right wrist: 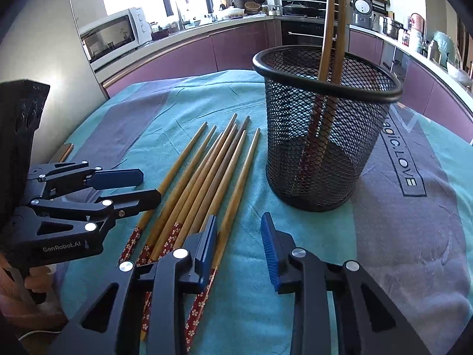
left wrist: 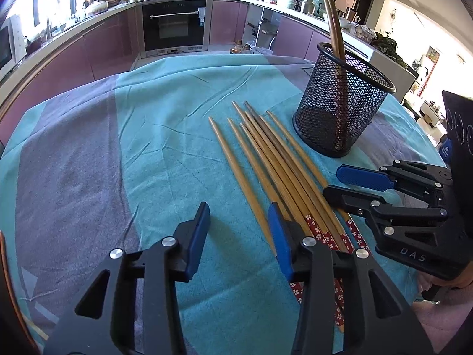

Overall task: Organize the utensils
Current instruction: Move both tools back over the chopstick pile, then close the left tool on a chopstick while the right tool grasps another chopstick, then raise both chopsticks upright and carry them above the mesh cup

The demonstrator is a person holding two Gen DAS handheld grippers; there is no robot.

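Note:
Several bamboo chopsticks (left wrist: 278,159) with red flowered ends lie side by side on the teal and grey cloth (left wrist: 165,124); they also show in the right wrist view (right wrist: 207,174). A black mesh holder (left wrist: 343,103) stands upright behind them with two chopsticks (left wrist: 334,20) in it, also in the right wrist view (right wrist: 322,127). My left gripper (left wrist: 239,227) is open and empty, low over the cloth at the chopsticks' left side. My right gripper (right wrist: 239,236) is open and empty above the chopsticks' decorated ends. Each gripper shows in the other's view, the right one (left wrist: 337,183) and the left one (right wrist: 147,186).
The cloth (right wrist: 414,236) covers a round table. Kitchen counters with an oven (left wrist: 174,23), a microwave (right wrist: 115,35) and pots curve around behind. A phone (right wrist: 63,151) lies at the table's left edge.

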